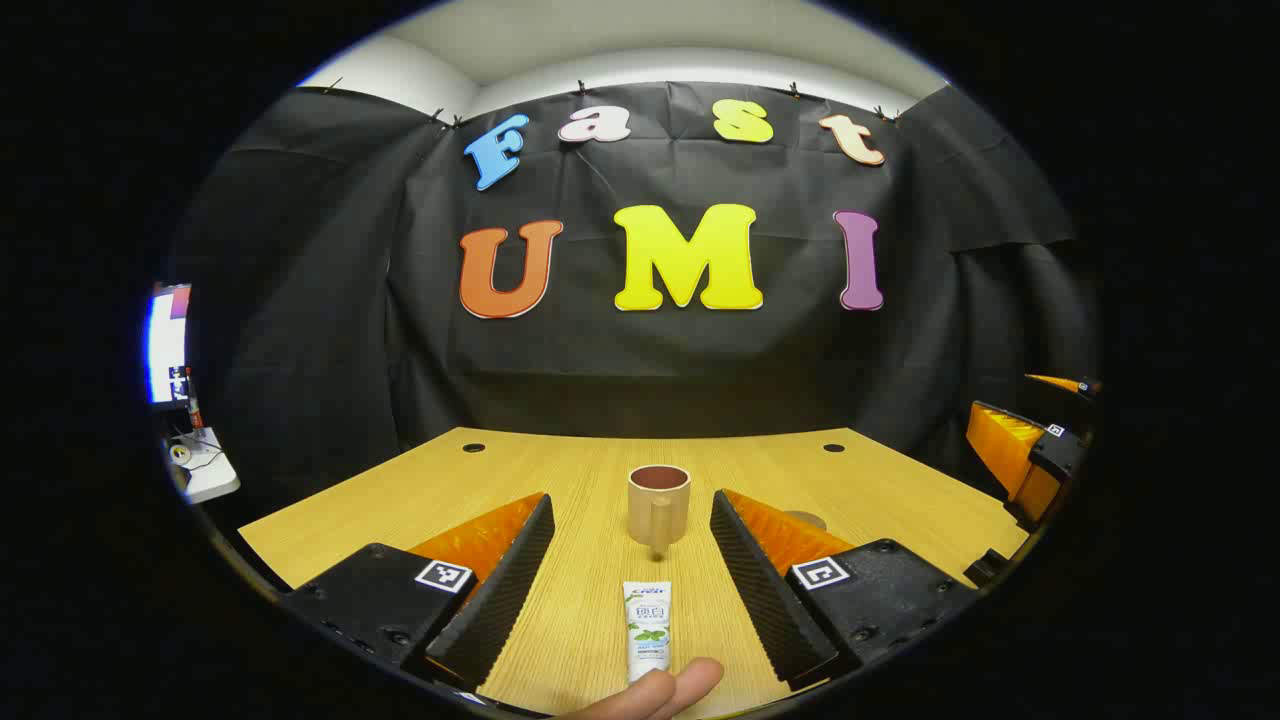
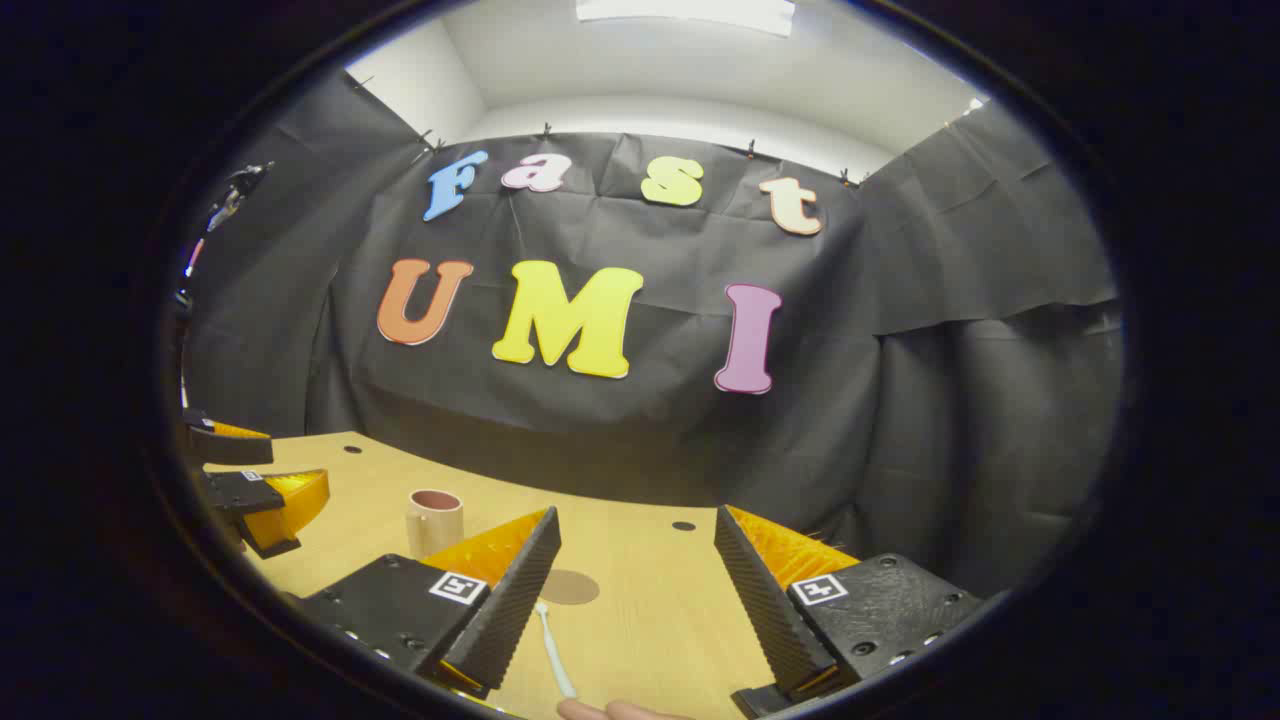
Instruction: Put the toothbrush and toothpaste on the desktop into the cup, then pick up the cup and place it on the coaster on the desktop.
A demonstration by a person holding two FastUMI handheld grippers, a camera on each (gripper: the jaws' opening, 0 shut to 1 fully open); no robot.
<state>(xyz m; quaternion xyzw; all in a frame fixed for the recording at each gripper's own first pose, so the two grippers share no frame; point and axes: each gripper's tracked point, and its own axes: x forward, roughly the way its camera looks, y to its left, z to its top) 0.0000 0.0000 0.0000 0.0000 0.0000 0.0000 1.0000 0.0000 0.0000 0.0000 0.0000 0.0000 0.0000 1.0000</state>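
Between open left tongs point(image 1: 630, 590): toothpaste point(image 1: 647, 630), cup point(image 1: 659, 503) beyond.

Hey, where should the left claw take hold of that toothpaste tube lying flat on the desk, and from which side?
Grip the white toothpaste tube across its narrow width near the middle, coming down from above. It lies flat and lengthwise between the open left claw fingers, pointing toward the tan cup.

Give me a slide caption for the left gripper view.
Left gripper open above the toothpaste, with the cup standing ahead on the desktop.
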